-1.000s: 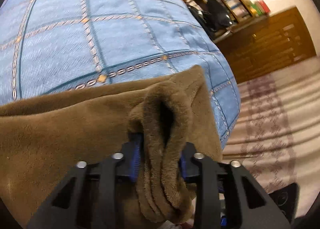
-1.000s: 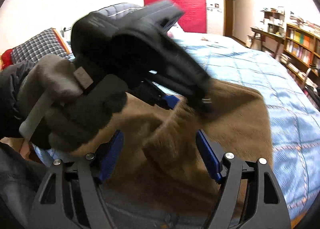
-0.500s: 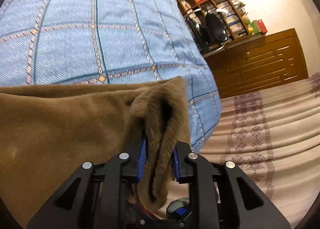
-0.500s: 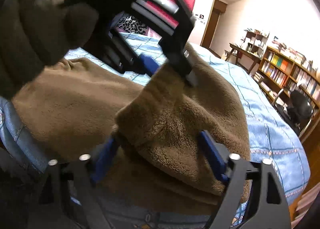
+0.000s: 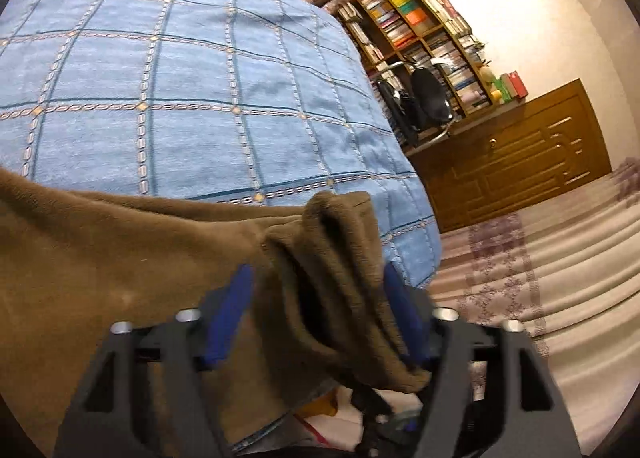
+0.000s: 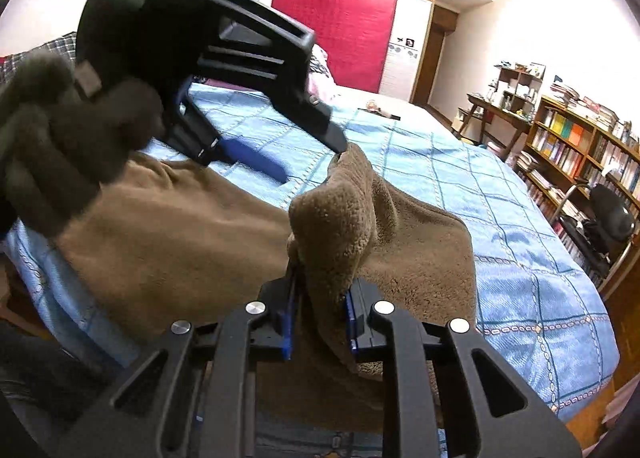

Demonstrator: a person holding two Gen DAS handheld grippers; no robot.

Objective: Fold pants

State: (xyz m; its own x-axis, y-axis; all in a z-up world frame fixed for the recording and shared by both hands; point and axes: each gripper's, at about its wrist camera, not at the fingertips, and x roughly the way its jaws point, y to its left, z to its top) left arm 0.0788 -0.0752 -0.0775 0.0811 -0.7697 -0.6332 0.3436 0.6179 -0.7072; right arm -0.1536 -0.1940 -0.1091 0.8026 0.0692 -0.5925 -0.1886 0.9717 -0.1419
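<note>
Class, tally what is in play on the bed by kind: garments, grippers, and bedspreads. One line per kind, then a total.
Brown fleece pants: 1
Grippers, left gripper and right gripper: 2
Blue checked bedspread: 1
Total: 4

Brown fleece pants [image 6: 192, 250] lie bunched on the blue bedspread [image 6: 460, 161].

One pants [image 6: 192, 242], two grippers [image 6: 318, 322], one bed [image 5: 168, 69].
</note>
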